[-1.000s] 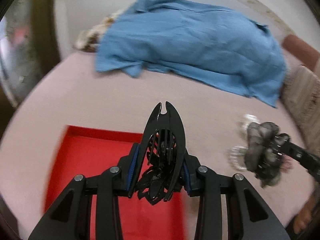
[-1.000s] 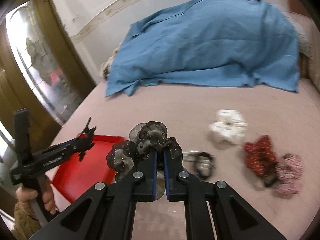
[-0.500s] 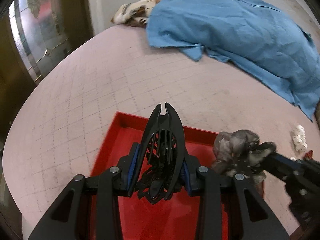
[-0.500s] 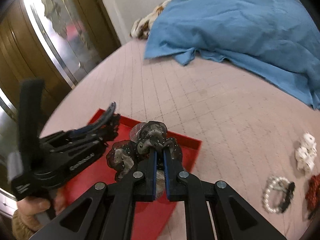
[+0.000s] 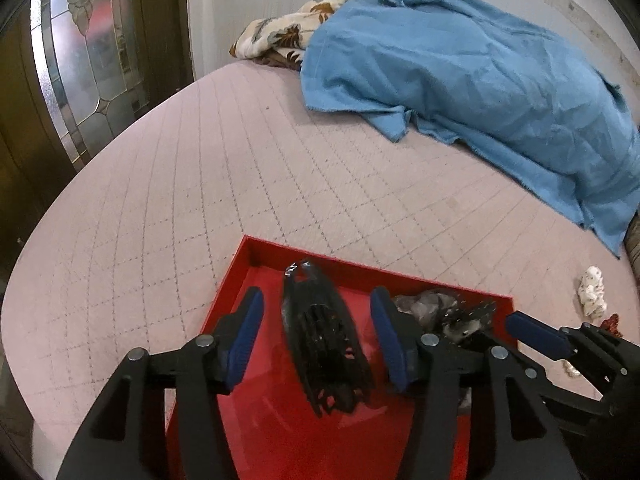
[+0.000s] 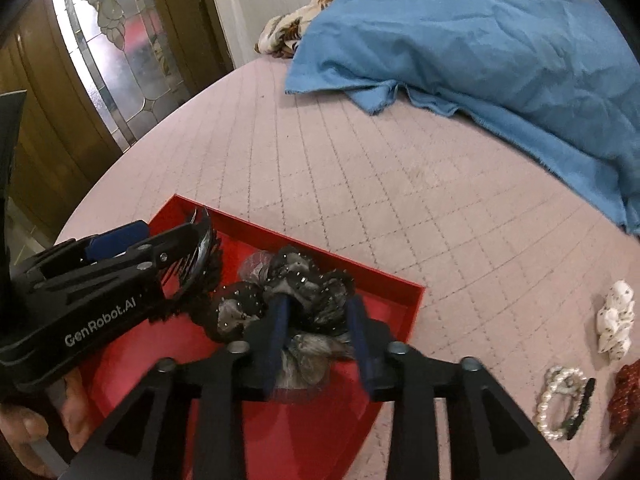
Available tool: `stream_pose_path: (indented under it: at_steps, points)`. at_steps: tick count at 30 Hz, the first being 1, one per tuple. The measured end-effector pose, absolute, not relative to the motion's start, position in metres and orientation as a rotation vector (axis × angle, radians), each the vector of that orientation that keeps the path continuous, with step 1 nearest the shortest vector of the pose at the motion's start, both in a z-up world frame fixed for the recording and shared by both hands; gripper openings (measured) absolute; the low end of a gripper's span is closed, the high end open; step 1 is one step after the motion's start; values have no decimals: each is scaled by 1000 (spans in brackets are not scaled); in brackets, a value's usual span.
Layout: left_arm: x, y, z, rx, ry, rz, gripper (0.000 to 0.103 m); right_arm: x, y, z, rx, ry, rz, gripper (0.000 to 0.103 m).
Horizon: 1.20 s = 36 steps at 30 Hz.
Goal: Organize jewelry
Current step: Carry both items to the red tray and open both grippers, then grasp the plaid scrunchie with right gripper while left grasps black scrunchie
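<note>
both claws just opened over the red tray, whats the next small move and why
Probably lift both claws straight up and out. The left claw and right claw are both open, with the black hair clip and the grey scrunchie loose in the red tray. Then go for the pearl bracelet on the bed.

a blue blanket [image 5: 480,92] lies rumpled over a floral cloth [image 5: 276,40] on the pink quilted bedspread [image 5: 200,200].

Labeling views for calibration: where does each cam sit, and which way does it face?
Left wrist: on the left gripper, looking forward-down at a black hair claw in the red tray; own open fingers show.
Right wrist: on the right gripper, over a grey scrunchie; left gripper and a hand show.
Shared: tray, blue cloth, pink bedspread.
</note>
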State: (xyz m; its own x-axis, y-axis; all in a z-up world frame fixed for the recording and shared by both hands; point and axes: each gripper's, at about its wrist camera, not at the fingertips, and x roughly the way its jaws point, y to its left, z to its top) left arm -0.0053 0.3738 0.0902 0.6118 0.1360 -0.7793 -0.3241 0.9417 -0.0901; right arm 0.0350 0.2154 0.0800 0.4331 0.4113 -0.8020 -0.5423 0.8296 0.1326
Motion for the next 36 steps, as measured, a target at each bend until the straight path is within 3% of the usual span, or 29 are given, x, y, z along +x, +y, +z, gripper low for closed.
stream_pose_path:
  at_steps: [6, 12, 20, 28, 36]
  points:
    - [-12, 369, 97, -229, 827, 267, 63, 20, 195, 103, -156, 888, 593, 52]
    - [-21, 355, 104, -195, 791, 258, 68, 6, 141, 117, -114, 864, 556, 54]
    - [-39, 324, 117, -185, 710, 219, 69, -16, 0, 121, -36, 846, 369, 59]
    - [-69, 242, 147, -111, 662, 62, 69, -20, -150, 115, 157, 819, 147, 61]
    - [-44, 142, 140, -47, 809, -135, 69, -11, -232, 86, 323, 799, 40, 62]
